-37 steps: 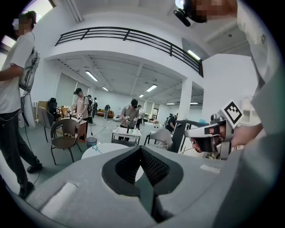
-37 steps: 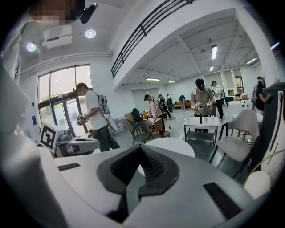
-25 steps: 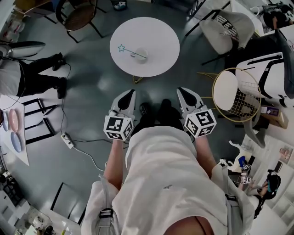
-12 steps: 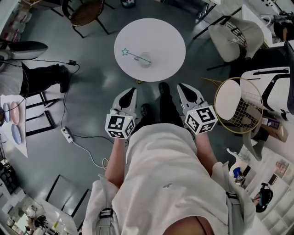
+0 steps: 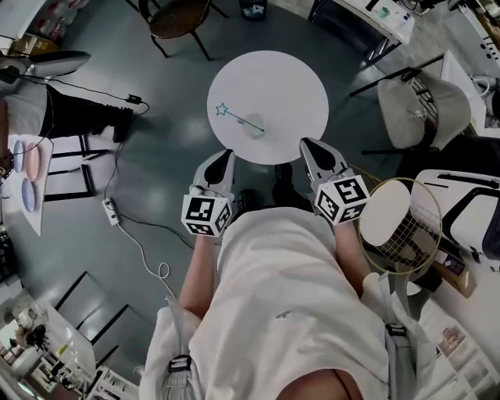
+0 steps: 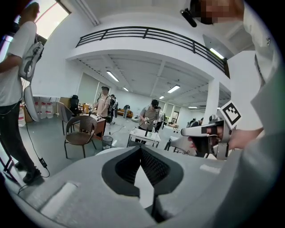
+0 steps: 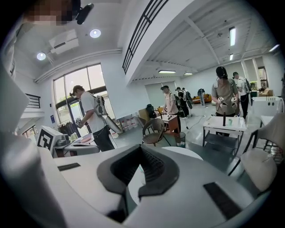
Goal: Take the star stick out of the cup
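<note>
A round white table stands just ahead of me in the head view. On it a pale cup holds the star stick, which leans left with its blue star past the cup's rim. My left gripper hovers short of the table's near edge, shut and empty. My right gripper reaches just over the near rim, jaws together with nothing in them. In the left gripper view the left gripper points level across the room. The right gripper shows the table top beyond it.
A brown chair stands beyond the table and a white chair to its right. A gold wire side table is close by my right arm. A power strip and cable lie on the floor at left, near a standing person's legs.
The table with the cup and star stick has come nearer in the head view as I walk toward it. Both grippers keep their pose, shut.
</note>
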Demonstrator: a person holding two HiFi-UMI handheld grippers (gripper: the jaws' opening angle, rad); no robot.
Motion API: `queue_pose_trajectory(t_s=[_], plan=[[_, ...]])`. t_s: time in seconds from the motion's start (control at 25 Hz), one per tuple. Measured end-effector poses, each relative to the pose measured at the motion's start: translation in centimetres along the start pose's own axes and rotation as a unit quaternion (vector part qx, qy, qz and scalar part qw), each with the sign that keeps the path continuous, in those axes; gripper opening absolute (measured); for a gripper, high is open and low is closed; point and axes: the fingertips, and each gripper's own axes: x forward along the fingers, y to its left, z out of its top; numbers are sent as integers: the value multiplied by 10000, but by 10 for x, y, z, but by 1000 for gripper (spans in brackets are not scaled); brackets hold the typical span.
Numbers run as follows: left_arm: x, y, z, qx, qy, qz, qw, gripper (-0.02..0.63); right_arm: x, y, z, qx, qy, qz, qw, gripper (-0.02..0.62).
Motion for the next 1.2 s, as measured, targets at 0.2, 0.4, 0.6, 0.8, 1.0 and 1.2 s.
queue_pose_trajectory(t_s=[0.2, 0.4, 0.6, 0.8, 1.0, 1.2], plan=[[29, -2, 7, -71, -28, 399, 9992, 9, 25, -29, 17, -100, 68, 426, 9990, 6], [48, -12, 9, -267, 10, 712, 9971, 9, 42, -50, 24, -145, 249, 812, 9963, 6], [58, -24, 2, -719, 71, 897, 9933, 9, 55, -65, 21, -139, 457, 1135, 9924, 6], [58, -24, -13, -1038, 135, 1089, 9885, 9, 64, -70, 3, -5, 657, 1275, 9897, 6], [57, -7, -21, -1465, 43, 1247, 9813, 9, 66, -60, -4, -21, 769, 1372, 9876, 6], [65, 5, -19, -1726, -22, 1108, 9787, 9, 70, -59, -1, -49, 789, 1231, 9892, 6]])
